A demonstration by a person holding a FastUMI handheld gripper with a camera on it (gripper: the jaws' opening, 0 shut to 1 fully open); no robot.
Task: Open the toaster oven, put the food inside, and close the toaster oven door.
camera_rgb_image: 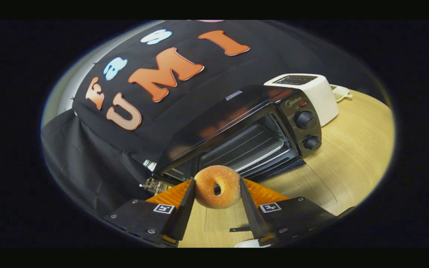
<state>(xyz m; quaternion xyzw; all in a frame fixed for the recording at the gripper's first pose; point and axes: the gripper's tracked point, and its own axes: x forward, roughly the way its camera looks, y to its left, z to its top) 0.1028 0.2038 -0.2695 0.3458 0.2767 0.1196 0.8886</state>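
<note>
A sugared ring donut [217,193] is held upright between the two fingers of my gripper [216,180], which is shut on it from both sides. Just beyond the fingers stands the black toaster oven [233,111] on the wooden table [348,167], seen at a tilt. Its cavity with the wire rack [246,149] shows directly ahead of the donut. The door [274,168] appears folded down along the oven's front lower edge. Two round knobs [305,120] sit on the panel at the oven's right end.
A white pop-up toaster [313,93] stands right behind the oven's knob end, and a small white dish [342,93] lies past it. Black cloth hangs behind and to the left of the oven. Bare tabletop stretches to the oven's right.
</note>
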